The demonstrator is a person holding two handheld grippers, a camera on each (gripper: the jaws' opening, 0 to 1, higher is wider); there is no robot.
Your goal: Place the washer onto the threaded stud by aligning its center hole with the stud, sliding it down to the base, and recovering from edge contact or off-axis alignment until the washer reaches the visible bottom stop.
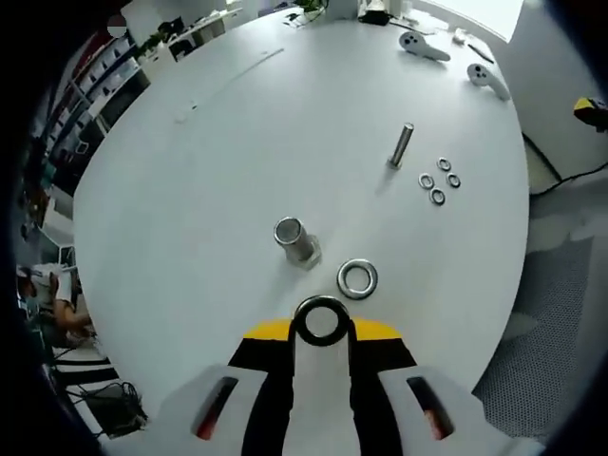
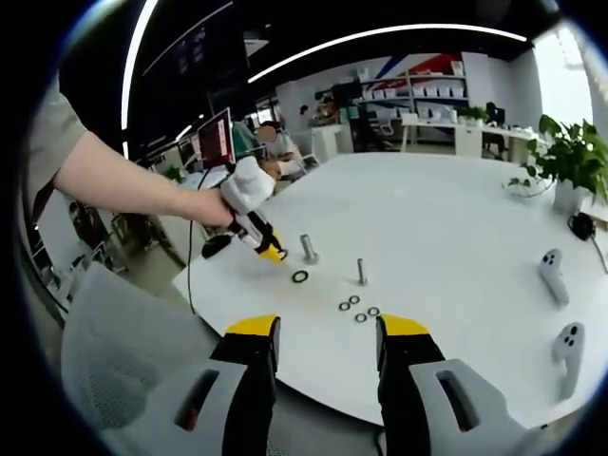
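Observation:
My left gripper (image 1: 321, 331) is shut on a steel washer (image 1: 321, 319), held upright at its yellow tips just above the white table (image 1: 190, 190). Ahead of it a second washer (image 1: 357, 278) lies flat, and a thick threaded stud (image 1: 294, 239) stands upright beyond. In the right gripper view a hand holds the left gripper (image 2: 258, 239) left of that stud (image 2: 308, 249) and the loose washer (image 2: 300, 276). My right gripper (image 2: 328, 334) is open and empty at the near table edge.
A thinner stud (image 1: 403, 144) stands farther off with three small washers (image 1: 439, 180) beside it. Two white controllers (image 2: 551, 275) lie at the right, a potted plant (image 2: 570, 161) behind them. A grey chair back (image 2: 114, 361) is at the lower left.

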